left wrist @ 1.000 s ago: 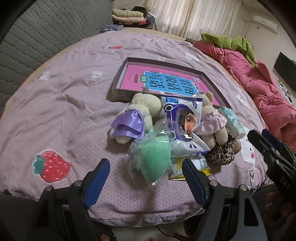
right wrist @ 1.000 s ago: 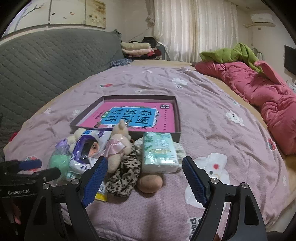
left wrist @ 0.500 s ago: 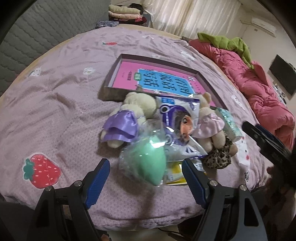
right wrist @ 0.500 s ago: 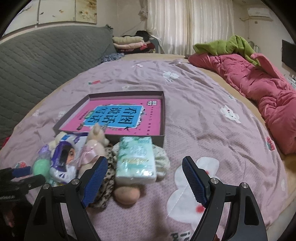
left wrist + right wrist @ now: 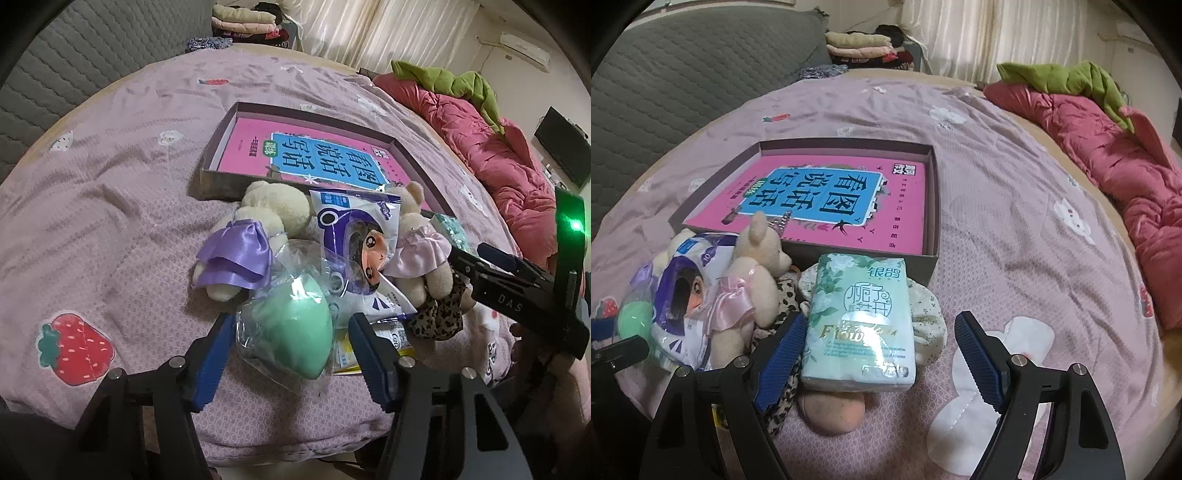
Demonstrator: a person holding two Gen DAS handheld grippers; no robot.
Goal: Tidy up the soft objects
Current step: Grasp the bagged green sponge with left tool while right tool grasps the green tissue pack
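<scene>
A pile of soft things lies on the purple bedspread in front of an open box (image 5: 221, 177) (image 5: 932, 258) holding a pink book. My left gripper (image 5: 291, 354) is open, its jaws on either side of a green sponge in a clear bag (image 5: 295, 332). Behind it lie a plush bear in a purple dress (image 5: 251, 236), a printed packet (image 5: 354, 243) and a bear in pink (image 5: 421, 251) (image 5: 746, 280). My right gripper (image 5: 879, 354) is open around a green tissue pack (image 5: 860, 317), which rests on a leopard-print scrunchie (image 5: 783, 299), a floral cloth (image 5: 927, 314) and a peach sponge (image 5: 831, 406).
A red quilt with a green garment (image 5: 1108, 122) lies along the right side of the bed. A grey padded headboard (image 5: 683, 74) is at the back left. Folded clothes (image 5: 860, 40) are stacked beyond the bed. The bed's front edge is just below both grippers.
Both grippers have moved forward toward the pile. The green sponge now lies between the left jaws and the tissue pack between the right jaws.
</scene>
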